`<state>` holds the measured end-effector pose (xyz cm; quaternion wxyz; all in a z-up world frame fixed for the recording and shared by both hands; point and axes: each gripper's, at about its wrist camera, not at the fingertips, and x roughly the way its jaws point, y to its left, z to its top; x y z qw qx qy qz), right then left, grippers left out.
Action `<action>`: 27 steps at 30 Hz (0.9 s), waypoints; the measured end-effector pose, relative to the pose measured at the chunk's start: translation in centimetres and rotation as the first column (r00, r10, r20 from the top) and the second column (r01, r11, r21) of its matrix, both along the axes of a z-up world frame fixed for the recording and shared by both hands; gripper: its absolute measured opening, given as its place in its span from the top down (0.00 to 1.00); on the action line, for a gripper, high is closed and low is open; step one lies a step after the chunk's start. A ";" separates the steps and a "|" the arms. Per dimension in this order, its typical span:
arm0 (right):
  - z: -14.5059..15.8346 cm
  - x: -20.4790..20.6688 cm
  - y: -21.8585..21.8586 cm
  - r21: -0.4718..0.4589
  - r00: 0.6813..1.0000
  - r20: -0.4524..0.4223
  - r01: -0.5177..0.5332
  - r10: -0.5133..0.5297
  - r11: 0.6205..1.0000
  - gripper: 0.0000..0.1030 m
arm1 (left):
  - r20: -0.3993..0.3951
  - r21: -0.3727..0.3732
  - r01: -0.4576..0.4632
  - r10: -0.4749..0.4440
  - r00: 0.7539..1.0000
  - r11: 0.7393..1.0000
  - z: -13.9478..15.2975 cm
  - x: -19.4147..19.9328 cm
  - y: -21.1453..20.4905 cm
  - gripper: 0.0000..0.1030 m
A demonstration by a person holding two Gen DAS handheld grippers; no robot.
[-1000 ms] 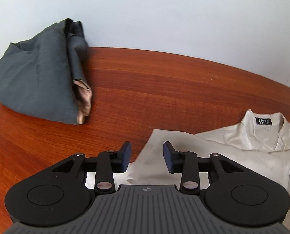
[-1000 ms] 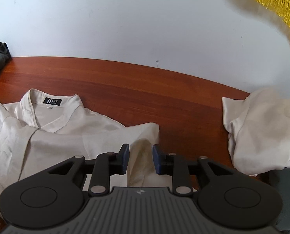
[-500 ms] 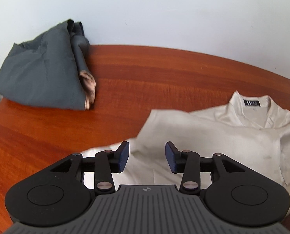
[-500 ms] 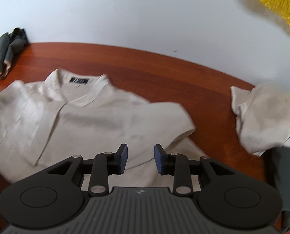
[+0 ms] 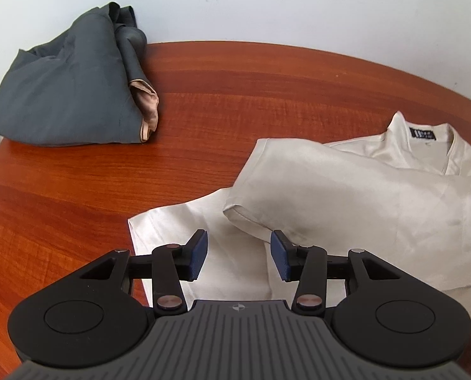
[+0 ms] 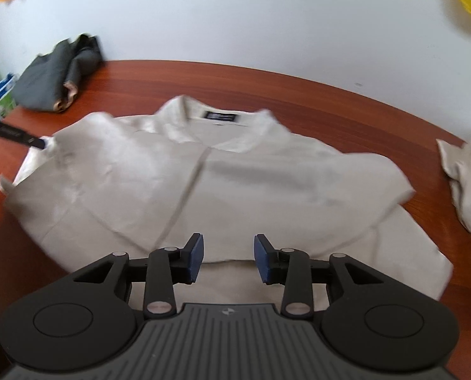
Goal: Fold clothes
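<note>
A cream shirt [image 6: 222, 183] with a satin sheen lies spread flat on a reddish wooden table [image 5: 229, 88], collar and black label toward the white wall [image 5: 267, 6]. A dark grey garment [image 5: 67, 95], loosely bundled with a peach lining showing, sits near the table's far left corner, well apart. Another crumpled cream cloth [image 6: 467, 183] rests at the right. The left gripper [image 5: 238, 255] and right gripper [image 6: 227, 258] both hover over the shirt's near edge, jaws apart, holding nothing.

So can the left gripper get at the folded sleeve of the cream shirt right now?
Probably yes: the left gripper is open and empty, and the cream shirt's folded sleeve lies just ahead with nothing in between.
</note>
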<state>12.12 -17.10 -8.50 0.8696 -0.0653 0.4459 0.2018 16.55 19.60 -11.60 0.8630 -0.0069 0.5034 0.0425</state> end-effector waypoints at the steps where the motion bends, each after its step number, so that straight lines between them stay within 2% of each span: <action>1: -0.1 -0.1 0.7 -0.012 1.000 0.003 -0.021 0.021 1.000 0.59 | -0.003 -0.002 0.000 0.000 1.000 1.000 -0.1 0.1 0.2 0.54; 6: -0.7 -0.3 3.5 -0.032 0.995 -0.010 -0.098 0.098 0.995 0.59 | -0.010 0.001 0.007 -0.007 1.000 1.000 -0.5 0.5 0.8 0.54; 10: -1.4 0.1 4.2 -0.050 0.994 -0.023 -0.106 0.105 0.993 0.59 | -0.008 -0.002 0.018 -0.018 1.000 1.000 -0.3 0.3 0.7 0.52; 18: -2.6 0.8 5.2 -0.093 0.992 -0.049 -0.120 0.116 0.988 0.60 | 0.021 -0.030 0.141 -0.141 0.990 0.990 1.1 -0.8 -2.5 0.52; 22: -3.1 1.0 4.7 -0.125 0.991 -0.059 -0.126 0.120 0.984 0.69 | 0.022 -0.045 0.202 -0.201 0.979 0.978 1.3 -1.3 -4.6 0.51; 27: -4.1 0.7 4.3 -0.190 0.987 -0.067 -0.157 0.147 0.969 0.71 | 0.020 -0.058 0.260 -0.259 0.966 0.964 1.5 -1.6 -6.7 0.51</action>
